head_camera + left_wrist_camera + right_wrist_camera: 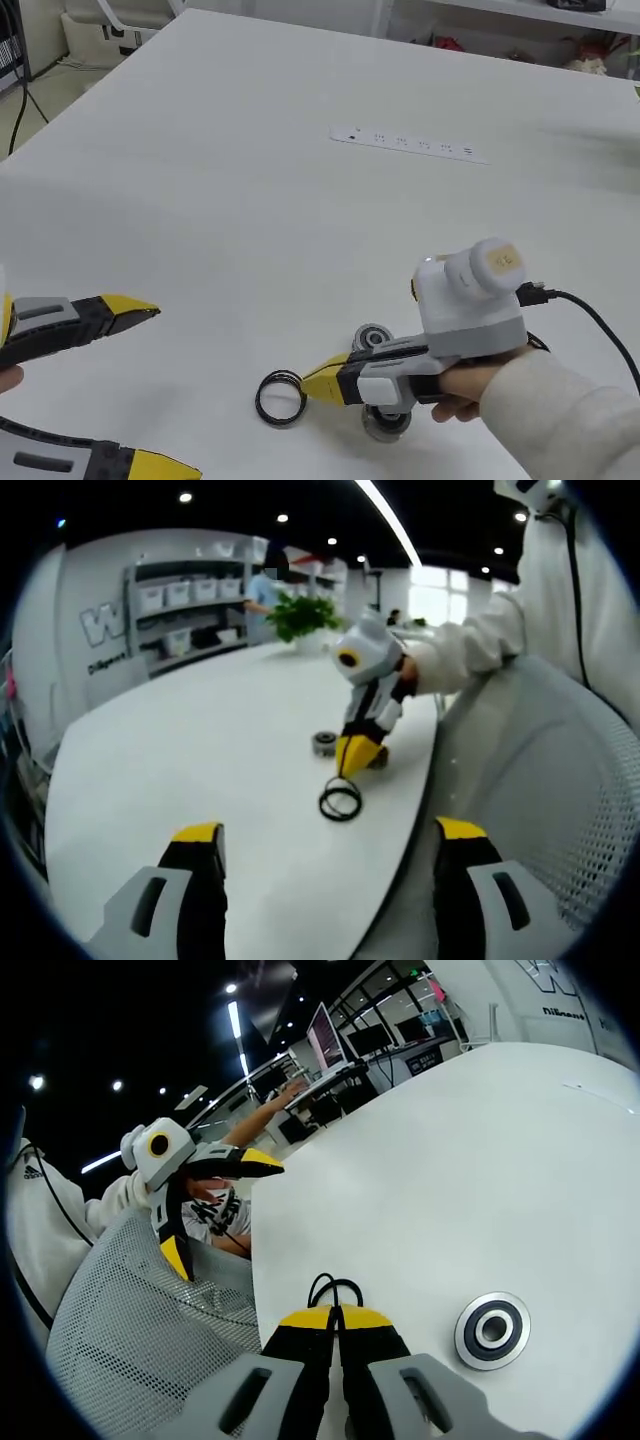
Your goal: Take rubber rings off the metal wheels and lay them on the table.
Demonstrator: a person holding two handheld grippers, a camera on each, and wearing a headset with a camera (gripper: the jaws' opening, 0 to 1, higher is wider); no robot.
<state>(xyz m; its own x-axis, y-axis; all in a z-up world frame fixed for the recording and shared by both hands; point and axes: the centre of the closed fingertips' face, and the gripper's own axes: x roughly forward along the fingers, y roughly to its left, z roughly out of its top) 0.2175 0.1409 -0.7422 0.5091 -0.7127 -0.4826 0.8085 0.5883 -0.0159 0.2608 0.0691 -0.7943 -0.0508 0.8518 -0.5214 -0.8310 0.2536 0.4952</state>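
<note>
A big white table (200, 180) has everything on it. Beside the table, in the left gripper view, is a grey mesh chair (530, 780).

The left gripper (165, 388) is at the near left edge of the table in the head view. Its two yellow-tipped jaws are wide apart and hold nothing.

The right gripper (312, 383) is low over the table on the right, held by a hand (470, 385) in a white sleeve. Its jaws are pressed tight together. Their yellow tips touch the rubber rings (283, 379). I cannot tell if a bit of ring is pinched between them.

A long white power strip (410, 143) lies far back on the table, well apart from the rest.

Two metal wheels sit near the right gripper. One wheel (372, 338) is just behind it. The other wheel (387, 422) is just in front of it, partly under it. In the right gripper view, one wheel (492, 1328) lies flat, and it is silver with a dark band and a hole in the middle.

The rubber rings are thin, black and lie flat on the table. They are off the wheels, just beyond the right gripper's tips.
</note>
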